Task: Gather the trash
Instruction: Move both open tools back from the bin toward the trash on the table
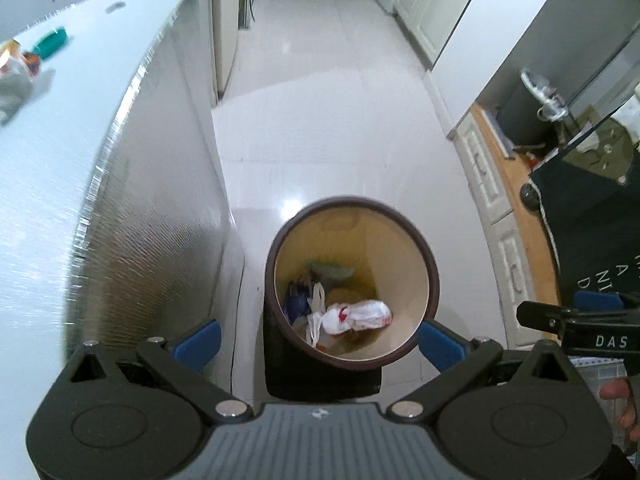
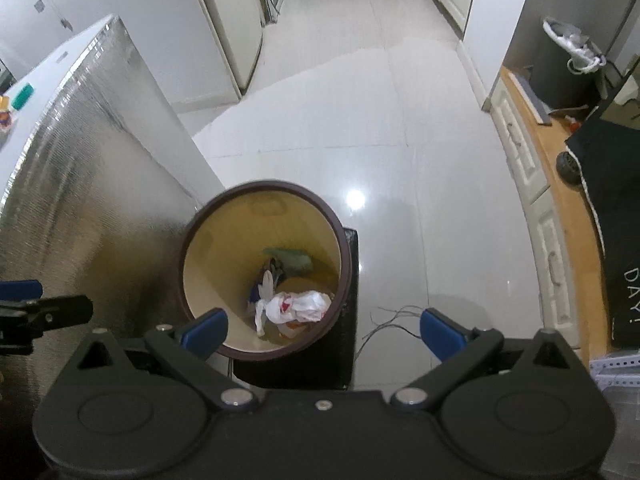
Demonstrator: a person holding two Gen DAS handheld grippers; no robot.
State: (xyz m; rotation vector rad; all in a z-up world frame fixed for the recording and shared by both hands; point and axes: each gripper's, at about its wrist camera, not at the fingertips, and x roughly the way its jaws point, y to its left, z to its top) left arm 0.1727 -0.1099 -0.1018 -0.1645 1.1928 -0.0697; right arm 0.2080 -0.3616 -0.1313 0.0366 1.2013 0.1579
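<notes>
While both sets of blue-padded fingers are standing spread wide with nothing between them, the left gripper (image 1: 318, 338) and the right gripper (image 2: 324, 330) are hovering above the round trash bin (image 1: 430, 276). This bin is occupying lower centre of both views. Inside it, a crumpled white bag with red print (image 1: 358, 314) is lying beside blue and green scraps. On the white counter (image 1: 44, 168) at upper left, a teal lid (image 1: 50, 42) is resting near some wrappers (image 1: 18, 66).

Glossy tile, matt plastic

Floor (image 2: 400, 120) glossy white tile; bin (image 2: 208, 248) smooth plastic, cream inside; bag (image 2: 304, 304) crinkled plastic; cabinet side (image 2: 100, 160) shiny textured foil.
</notes>
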